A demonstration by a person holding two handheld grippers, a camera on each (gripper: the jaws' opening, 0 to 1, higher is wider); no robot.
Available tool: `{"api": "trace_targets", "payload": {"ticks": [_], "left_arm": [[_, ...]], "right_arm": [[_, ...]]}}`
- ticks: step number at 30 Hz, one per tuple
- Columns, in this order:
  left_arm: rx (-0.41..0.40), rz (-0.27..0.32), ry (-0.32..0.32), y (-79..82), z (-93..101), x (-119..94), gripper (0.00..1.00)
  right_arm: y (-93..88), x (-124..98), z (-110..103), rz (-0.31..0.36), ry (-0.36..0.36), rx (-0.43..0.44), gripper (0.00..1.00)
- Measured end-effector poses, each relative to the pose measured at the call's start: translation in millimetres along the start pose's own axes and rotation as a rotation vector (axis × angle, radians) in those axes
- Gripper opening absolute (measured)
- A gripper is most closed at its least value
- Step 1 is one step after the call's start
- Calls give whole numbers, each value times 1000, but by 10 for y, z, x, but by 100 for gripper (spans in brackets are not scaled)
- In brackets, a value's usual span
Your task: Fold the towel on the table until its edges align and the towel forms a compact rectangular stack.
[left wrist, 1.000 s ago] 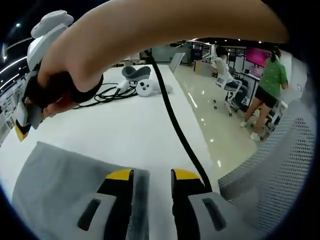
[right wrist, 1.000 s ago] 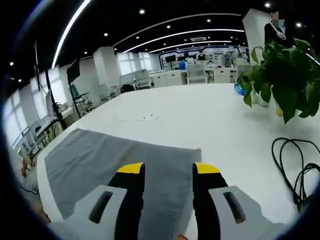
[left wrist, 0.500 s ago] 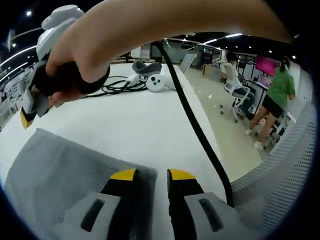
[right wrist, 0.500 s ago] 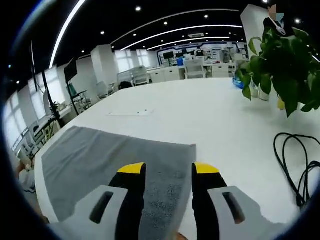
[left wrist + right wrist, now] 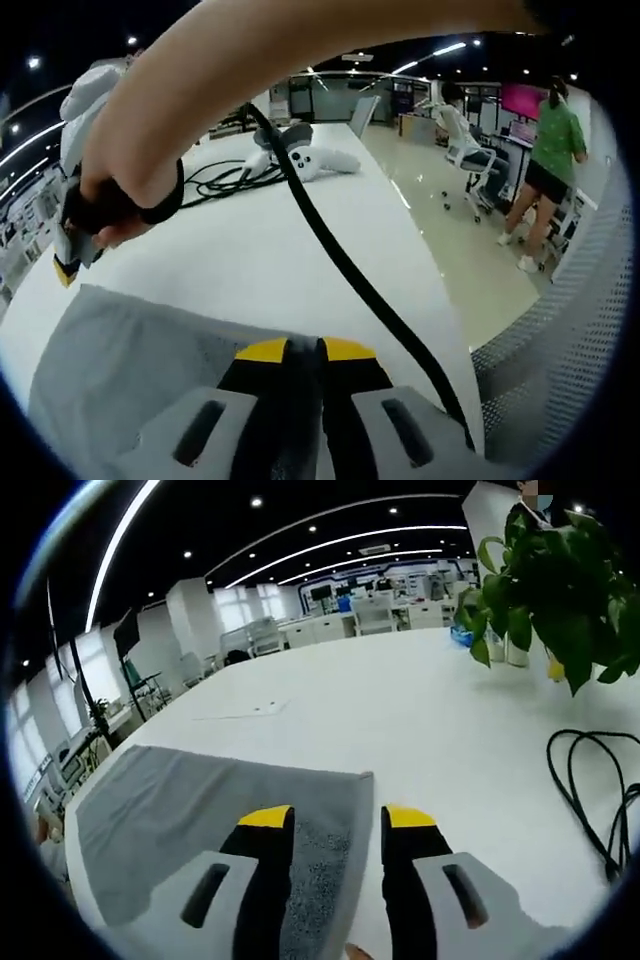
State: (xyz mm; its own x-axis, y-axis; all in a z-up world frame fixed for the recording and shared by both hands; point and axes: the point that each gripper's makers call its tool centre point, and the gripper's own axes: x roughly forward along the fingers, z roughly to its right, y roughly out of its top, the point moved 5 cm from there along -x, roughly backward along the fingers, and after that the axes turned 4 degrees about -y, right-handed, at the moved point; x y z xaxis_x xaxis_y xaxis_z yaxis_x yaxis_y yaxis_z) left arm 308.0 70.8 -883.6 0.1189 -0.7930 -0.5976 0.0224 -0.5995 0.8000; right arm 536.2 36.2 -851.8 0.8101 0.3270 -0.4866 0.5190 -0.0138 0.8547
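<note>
- Your left gripper [image 5: 303,352] has jaws pinched together on the grey towel [image 5: 130,370] at its near edge.
- Your right gripper [image 5: 335,825] has jaws apart, straddling the towel's side edge.
- Towel's long axis runs away leftward across the white table [image 5: 400,710].

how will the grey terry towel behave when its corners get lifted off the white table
The grey terry towel lies flat and thin, so it will likely droop between the grippers. Its looped pile looks grippy, unlikely to slip from the left gripper, whose jaws look shut on an edge. It probably drags little across the smooth white table.
</note>
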Motion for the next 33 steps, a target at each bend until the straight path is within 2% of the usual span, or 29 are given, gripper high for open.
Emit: {"api": "trace_targets", "payload": {"ticks": [5, 7, 10, 12, 16, 22, 25, 29, 30, 31, 33], "left_arm": [[16, -1, 18, -2, -2, -3, 8], [-9, 13, 26, -8, -4, -9, 7], [-5, 13, 30, -7, 0, -17, 7], [1, 12, 34, -4, 4, -17, 7], [-24, 54, 37, -33, -9, -21, 7], [-23, 59, 33, -22, -5, -29, 7], [-26, 68, 37, -25, -2, -31, 7], [-28, 72, 44, -22, 0, -34, 7], [-61, 69, 40, -26, 0, -43, 7], [-69, 69, 40, -27, -5, -50, 7], [-94, 88, 37, -22, -3, -70, 5]], "right_arm": [[-52, 77, -47, -21, 0, -22, 32], [-66, 77, -54, -24, -2, -21, 29], [-62, 84, -51, -17, -9, -9, 24], [-61, 133, -25, -22, -22, -21, 24], [-76, 240, 13, -36, -45, -24, 22], [-87, 352, 52, -43, -80, -51, 16], [-124, 374, 96, -62, -110, -94, 10], [-123, 423, 65, -56, -81, -156, 5], [-123, 433, 46, -69, -72, -210, 3], [-122, 439, 21, -72, -60, -224, 0], [-117, 456, 14, -74, -75, -238, 0]]}}
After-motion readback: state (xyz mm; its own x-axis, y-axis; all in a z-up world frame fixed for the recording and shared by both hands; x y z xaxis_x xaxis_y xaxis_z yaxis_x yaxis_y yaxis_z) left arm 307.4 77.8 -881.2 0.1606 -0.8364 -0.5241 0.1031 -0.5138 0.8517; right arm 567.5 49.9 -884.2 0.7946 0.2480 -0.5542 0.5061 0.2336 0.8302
